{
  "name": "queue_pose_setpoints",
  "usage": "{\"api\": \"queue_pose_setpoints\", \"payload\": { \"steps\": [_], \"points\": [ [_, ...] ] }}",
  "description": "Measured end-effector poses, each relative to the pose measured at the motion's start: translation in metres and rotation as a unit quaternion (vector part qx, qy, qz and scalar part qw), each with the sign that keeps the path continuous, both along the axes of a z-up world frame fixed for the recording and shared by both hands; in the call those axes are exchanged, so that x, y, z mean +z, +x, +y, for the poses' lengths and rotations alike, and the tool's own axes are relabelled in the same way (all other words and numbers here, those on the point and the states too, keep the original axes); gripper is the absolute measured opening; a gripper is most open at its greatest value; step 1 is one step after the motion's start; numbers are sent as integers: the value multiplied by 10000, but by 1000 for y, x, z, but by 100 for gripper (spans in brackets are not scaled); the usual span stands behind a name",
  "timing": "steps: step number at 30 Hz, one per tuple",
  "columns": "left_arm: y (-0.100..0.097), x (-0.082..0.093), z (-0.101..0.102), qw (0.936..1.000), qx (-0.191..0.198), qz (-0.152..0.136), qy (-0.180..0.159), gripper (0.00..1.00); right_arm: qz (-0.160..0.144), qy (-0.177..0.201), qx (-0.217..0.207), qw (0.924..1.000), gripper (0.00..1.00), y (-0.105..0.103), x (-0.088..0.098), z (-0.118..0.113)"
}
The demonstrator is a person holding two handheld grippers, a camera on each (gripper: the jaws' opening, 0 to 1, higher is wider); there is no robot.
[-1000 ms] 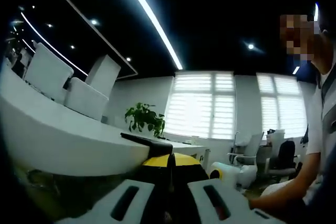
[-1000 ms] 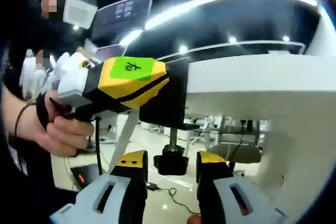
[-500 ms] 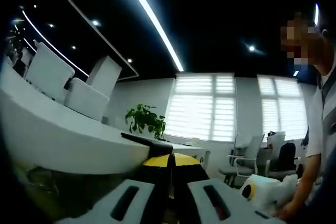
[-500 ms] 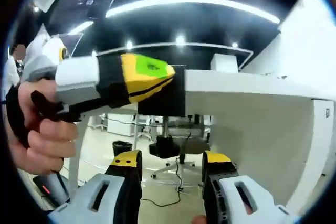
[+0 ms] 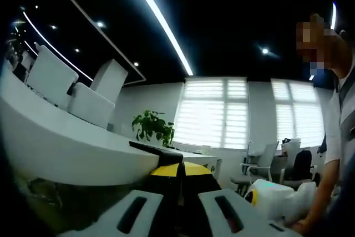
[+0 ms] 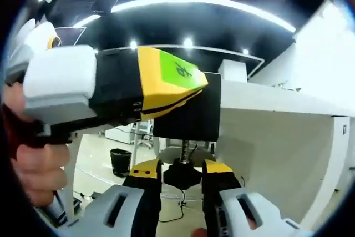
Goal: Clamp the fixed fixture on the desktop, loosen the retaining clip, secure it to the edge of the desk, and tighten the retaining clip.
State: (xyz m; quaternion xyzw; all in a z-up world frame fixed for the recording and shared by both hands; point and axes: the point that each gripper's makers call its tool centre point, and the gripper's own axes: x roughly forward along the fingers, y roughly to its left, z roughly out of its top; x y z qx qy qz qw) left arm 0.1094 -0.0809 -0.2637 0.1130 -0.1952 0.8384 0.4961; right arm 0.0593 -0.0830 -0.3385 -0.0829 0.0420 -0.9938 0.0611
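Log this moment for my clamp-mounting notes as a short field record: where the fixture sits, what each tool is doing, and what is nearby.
fixture: black clamp on the white desk edge
clamp screw: threaded rod with black knob hanging below the desk
left tool: shut on the clamp's upper part
right tool: jaws on either side of the knob, contact unclear
background: potted plant, office chair, window blinds

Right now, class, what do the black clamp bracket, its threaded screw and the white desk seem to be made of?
Clamp bracket: probably matte black painted metal or plastic; flat and unreflective.
Threaded screw: likely bare steel; grey ridged thread.
Desk: smooth white panel, perhaps laminate; even, seamless face.
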Motion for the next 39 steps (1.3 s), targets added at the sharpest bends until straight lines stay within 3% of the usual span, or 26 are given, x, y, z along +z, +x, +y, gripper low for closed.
{"api": "queue_pose_setpoints", "payload": {
  "steps": [7, 10, 19, 24, 27, 31, 33, 35, 37, 39],
  "points": [
    [0, 0, 0, 10000, -1, 12, -7, 2, 164, -190, 738, 9970, 26, 2, 1, -5],
    [0, 0, 0, 10000, 14, -24, 41, 2, 272, -189, 1372, 9900, 26, 3, 0, -6],
    [-1, 1, -1, 10000, 27, -2, 61, 2, 171, -93, 2974, 9545, 26, 0, -1, -14],
    [-1, 1, -1, 10000, 28, 5, 19, 2, 19, -126, 3769, 9262, 26, 1, -2, -17],
    [-1, 1, -1, 10000, 35, 14, 6, 2, -20, -29, 3908, 9205, 26, -1, -1, -18],
    [-3, 1, -2, 10000, 31, 26, 17, 2, -31, 25, 3957, 9184, 26, 3, -1, -20],
    [-3, 1, -2, 10000, 32, 14, 15, 2, -7, -43, 3744, 9273, 27, 2, -3, -19],
    [-3, 1, -2, 10000, 40, 4, 20, 2, -168, -63, 3400, 9403, 29, -2, -10, -17],
    [-4, 1, -2, 10000, 57, -6, 22, 2, -98, -80, 3183, 9479, 39, 3, -10, -21],
    [-4, 1, -2, 10000, 62, -30, 39, 2, -121, -358, 2899, 9563, 46, 6, -8, -16]
  ]
}}
